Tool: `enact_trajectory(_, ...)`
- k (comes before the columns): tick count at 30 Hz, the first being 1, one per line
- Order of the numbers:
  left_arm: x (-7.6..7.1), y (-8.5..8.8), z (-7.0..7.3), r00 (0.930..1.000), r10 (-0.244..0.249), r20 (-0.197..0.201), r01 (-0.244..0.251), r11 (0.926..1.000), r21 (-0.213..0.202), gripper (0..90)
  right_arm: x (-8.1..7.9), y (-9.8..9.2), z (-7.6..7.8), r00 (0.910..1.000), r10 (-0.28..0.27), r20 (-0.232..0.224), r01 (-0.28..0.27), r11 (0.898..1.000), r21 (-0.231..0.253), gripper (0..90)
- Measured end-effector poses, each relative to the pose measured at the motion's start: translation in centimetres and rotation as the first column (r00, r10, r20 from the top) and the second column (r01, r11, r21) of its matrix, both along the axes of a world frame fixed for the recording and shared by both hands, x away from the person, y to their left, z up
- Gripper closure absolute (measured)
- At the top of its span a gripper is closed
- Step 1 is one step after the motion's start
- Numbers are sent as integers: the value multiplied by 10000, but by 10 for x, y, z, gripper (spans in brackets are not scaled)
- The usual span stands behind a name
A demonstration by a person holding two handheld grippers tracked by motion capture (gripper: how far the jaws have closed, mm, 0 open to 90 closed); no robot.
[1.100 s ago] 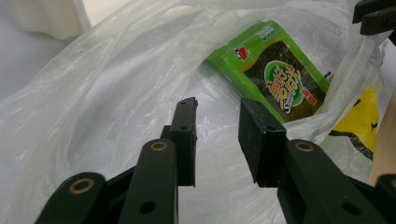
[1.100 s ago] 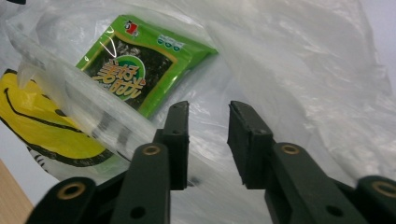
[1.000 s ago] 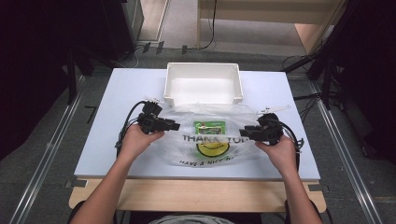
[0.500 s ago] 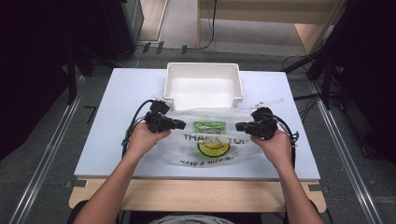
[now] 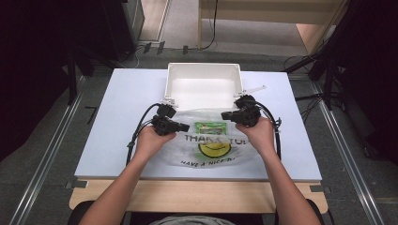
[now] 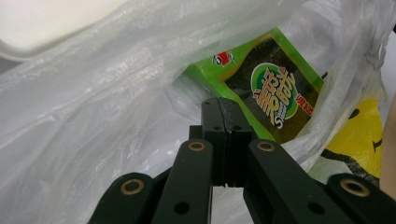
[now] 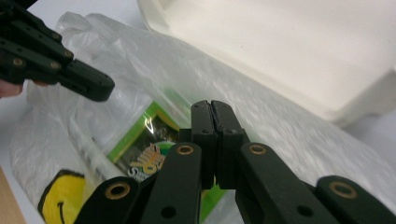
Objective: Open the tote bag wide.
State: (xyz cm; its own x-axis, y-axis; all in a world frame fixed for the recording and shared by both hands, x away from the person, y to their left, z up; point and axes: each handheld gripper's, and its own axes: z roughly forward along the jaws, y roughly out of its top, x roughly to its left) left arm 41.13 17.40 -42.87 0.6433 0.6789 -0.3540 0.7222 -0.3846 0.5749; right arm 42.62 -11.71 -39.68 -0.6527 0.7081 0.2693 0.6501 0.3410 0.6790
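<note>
The left tool points right, jaws pressed together on the plastic bag. The bag lies flat on the surface, long axis left to right, just near of the white bin, a green packet inside. The right tool points left, likewise clamped on the bag.

Clear bag, yellow smiley print; green packet; white bin.
</note>
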Motion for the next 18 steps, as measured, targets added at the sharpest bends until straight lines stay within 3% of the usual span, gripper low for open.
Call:
enact_trajectory(8,-5,0,-4,9998,-104,-170,104,9999,4,900,23,18,-10,10000,45,28,-44,9990,-449,900)
enact_trajectory(18,-15,-5,-11,9988,-386,-305,390,9992,133,897,45,17,-34,9989,-296,-376,271,9976,-641,900)
